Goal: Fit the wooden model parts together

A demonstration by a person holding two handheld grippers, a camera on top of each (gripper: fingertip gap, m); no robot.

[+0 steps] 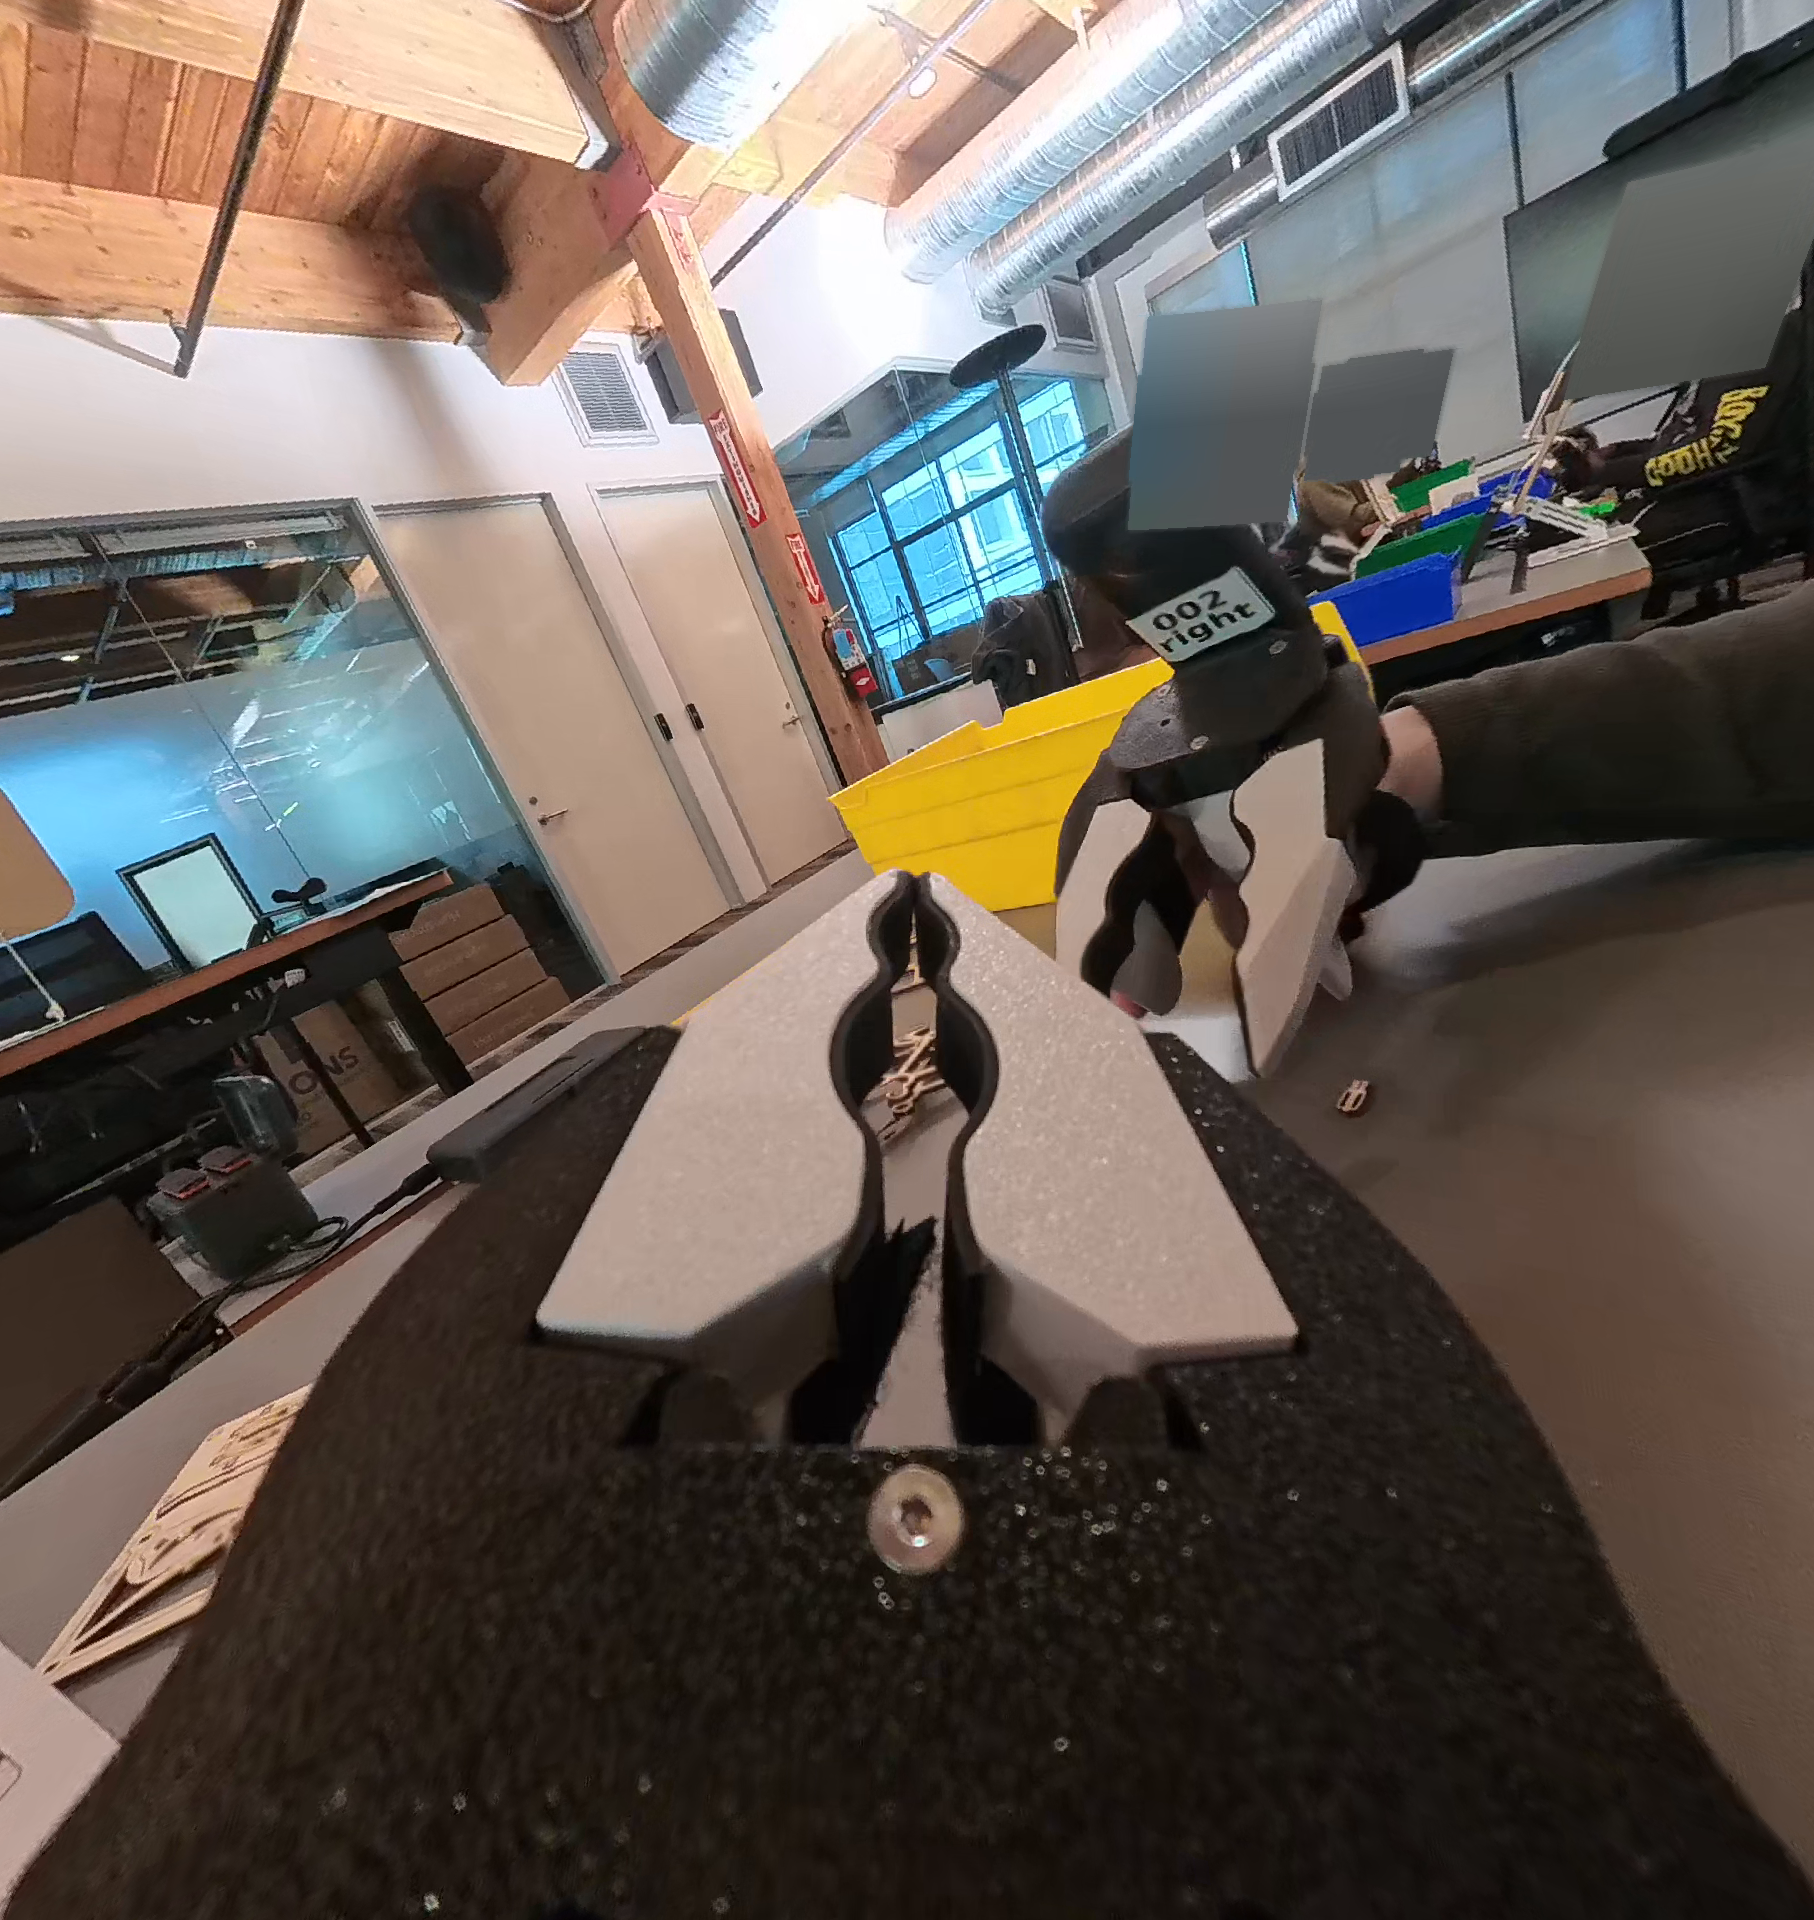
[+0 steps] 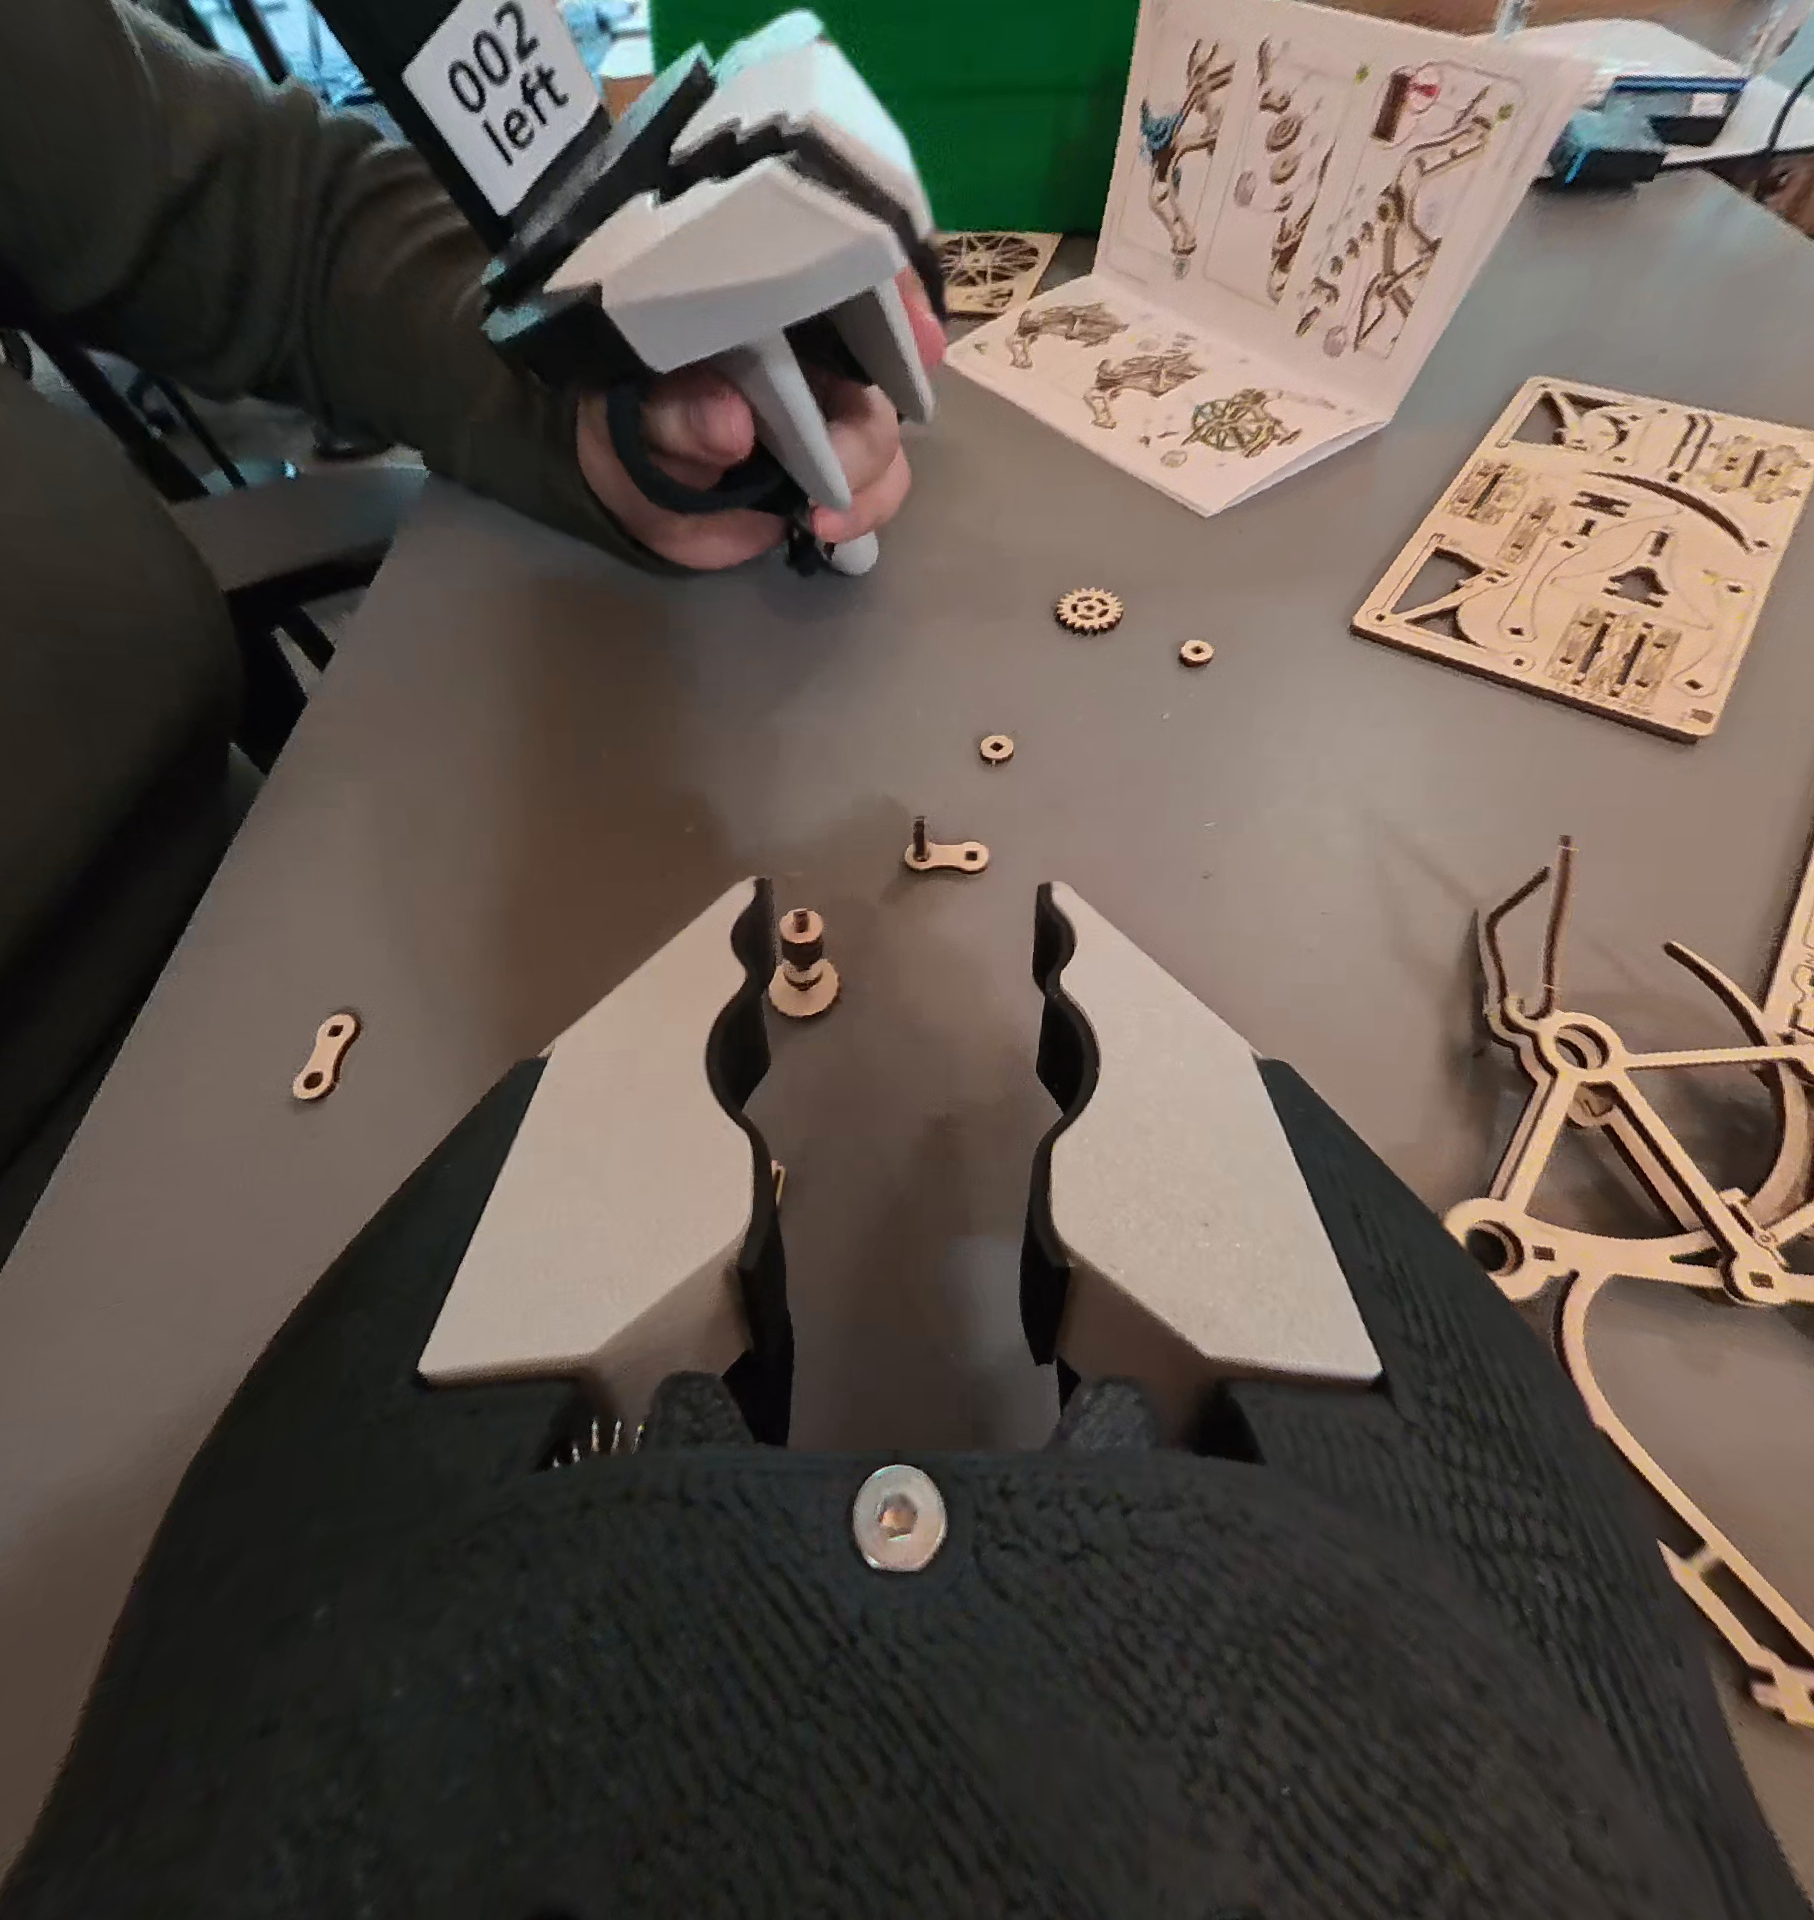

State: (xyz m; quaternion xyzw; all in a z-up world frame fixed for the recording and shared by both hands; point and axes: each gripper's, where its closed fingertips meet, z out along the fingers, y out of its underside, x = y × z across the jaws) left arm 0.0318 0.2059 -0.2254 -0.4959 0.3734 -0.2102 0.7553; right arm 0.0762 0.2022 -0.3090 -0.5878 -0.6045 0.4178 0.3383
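My right gripper (image 2: 898, 904) is open and empty, low over the grey table (image 2: 570, 727). A small stacked wooden peg (image 2: 804, 971) stands just inside its left finger. A wooden link with a peg (image 2: 944, 854) lies just ahead of the tips. A partly built wooden model (image 2: 1661, 1143) lies to its right. My left gripper (image 1: 913, 888) is shut, its tips touching. Thin wood (image 1: 908, 1081) shows through the jaw gap; I cannot tell whether it is pinched or lies beyond. The left gripper (image 2: 908, 249) is raised at the table's far left. The right gripper (image 1: 1194, 1029) shows open.
A gear (image 2: 1087, 610), two washers (image 2: 1196, 652) (image 2: 996, 748) and a loose link (image 2: 326, 1055) lie on the table. A cut wooden sheet (image 2: 1589, 561) and an open booklet (image 2: 1277, 260) sit at the back right. A yellow bin (image 1: 986, 800) stands beyond the table. About 10 centimeters separates my left fingertips from my right.
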